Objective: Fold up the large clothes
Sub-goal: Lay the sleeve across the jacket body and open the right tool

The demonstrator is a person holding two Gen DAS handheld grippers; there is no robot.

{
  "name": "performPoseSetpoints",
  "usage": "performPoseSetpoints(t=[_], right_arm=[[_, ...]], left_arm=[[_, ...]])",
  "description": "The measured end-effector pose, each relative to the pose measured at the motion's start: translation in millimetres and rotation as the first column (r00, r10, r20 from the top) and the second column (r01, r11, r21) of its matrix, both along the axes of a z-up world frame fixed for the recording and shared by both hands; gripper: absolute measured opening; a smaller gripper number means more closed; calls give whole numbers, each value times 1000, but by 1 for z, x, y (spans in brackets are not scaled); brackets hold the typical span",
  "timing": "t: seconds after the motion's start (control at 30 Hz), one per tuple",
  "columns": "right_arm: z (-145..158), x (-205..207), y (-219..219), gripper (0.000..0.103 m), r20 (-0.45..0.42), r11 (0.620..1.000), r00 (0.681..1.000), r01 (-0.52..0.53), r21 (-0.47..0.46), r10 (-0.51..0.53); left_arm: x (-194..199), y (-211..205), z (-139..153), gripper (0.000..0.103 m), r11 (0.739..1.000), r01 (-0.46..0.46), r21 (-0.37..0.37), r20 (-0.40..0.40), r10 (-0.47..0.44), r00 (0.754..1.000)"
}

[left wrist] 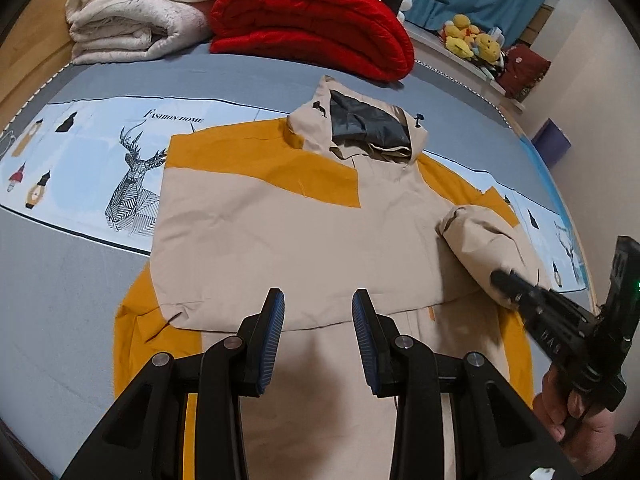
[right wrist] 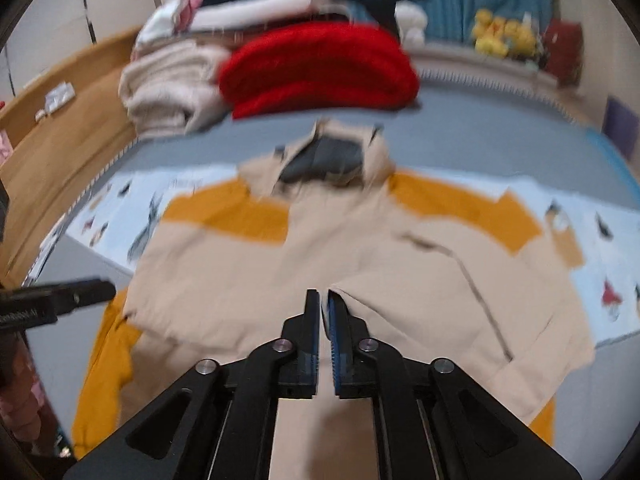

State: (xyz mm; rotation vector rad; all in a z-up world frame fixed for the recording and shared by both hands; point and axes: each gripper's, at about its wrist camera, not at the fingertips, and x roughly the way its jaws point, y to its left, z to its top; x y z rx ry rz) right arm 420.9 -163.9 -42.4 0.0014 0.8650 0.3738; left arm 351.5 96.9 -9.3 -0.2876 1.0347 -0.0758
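Pinching jacket (right wrist: 360, 280) sleeve (right wrist: 460, 296), right claw (right wrist: 324, 300); left claw (left wrist: 318, 300) agape.

Black left gripper (left wrist: 318, 312) and right gripper (right wrist: 324, 312), blue-ribbed jaws, silver pivot screws.

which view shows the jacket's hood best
The left wrist view: the hood is sharp there, its dark grey lining and a black cord toggle clear at the top of the beige and mustard jacket. The right wrist view shows the hood too, but motion-blurred, with detail smeared.
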Motion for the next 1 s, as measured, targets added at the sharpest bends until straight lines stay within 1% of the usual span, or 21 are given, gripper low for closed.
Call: performPoseSetpoints(t=[0.03, 0.1, 0.17, 0.2, 0.27, 0.33, 0.4, 0.43, 0.47, 0.5, 0.57, 0.63, 0.73, 0.8, 0.9, 0.97, 1.0], right_arm=[[-2, -2, 3, 11, -34, 1000, 999, -1, -20, 1], [1, -2, -3, 12, -59, 999, 998, 16, -43, -18], [17, -8, -12, 15, -68, 998, 997, 46, -32, -48], [26, -12, -20, 18, -63, 998, 996, 59, -14, -59], [47, -19, -41, 25, -22, 991, 992, 128, 31, -128], [61, -24, -66, 35, 19, 975, 978, 204, 90, -206], [65, -30, -92, 38, 61, 949, 954, 282, 142, -293], [62, -30, -107, 38, 66, 929, 935, 336, 158, -349], [57, -26, -121, 38, 52, 910, 920, 373, 180, -388], [49, -21, -134, 38, 24, 896, 913, 394, 203, -407], [31, -7, -153, 38, -42, 882, 903, 428, 199, -428], [13, 1, -173, 38, -101, 858, 879, 477, 191, -467], [-9, 13, -205, 38, -215, 801, 833, 551, 235, -510], [-19, 17, -224, 38, -242, 780, 804, 589, 212, -543], [-34, 16, -259, 38, -288, 728, 741, 663, 173, -607], [-43, 13, -278, 38, -320, 707, 716, 687, 165, -621], [-46, 11, -286, 38, -329, 703, 707, 694, 156, -625]], left_arm=[[1, 1, 1, 32, 1000, 1, -4, 0, -1, 1000], [4, 4, 2, 33, 1000, -8, -5, 3, 8, 1000], [7, 7, 2, 33, 1000, -21, -5, 1, 21, 1000], [8, 9, 1, 33, 1000, -28, -9, -1, 28, 1000], [10, 11, 1, 33, 999, -32, -10, -5, 31, 999], [11, 9, -1, 33, 1000, -26, -2, -7, 26, 1000], [12, 5, -4, 33, 1000, -17, 12, -11, 17, 1000], [13, 2, -6, 33, 1000, -13, 19, -16, 14, 1000], [14, -2, -9, 33, 1000, -7, 26, -23, 7, 1000], [15, -5, -11, 33, 1000, 0, 26, -27, 1, 1000], [19, -14, -13, 33, 999, 16, 30, -32, -15, 999], [21, -23, -14, 33, 999, 31, 41, -28, -30, 999], [25, -34, -17, 33, 998, 47, 52, -32, -45, 998], [27, -39, -20, 33, 997, 52, 55, -40, -49, 998], [28, -43, -24, 33, 996, 59, 65, -47, -56, 997], [29, -47, -24, 33, 995, 68, 66, -48, -65, 997], [29, -48, -24, 33, 995, 72, 66, -47, -69, 997]])
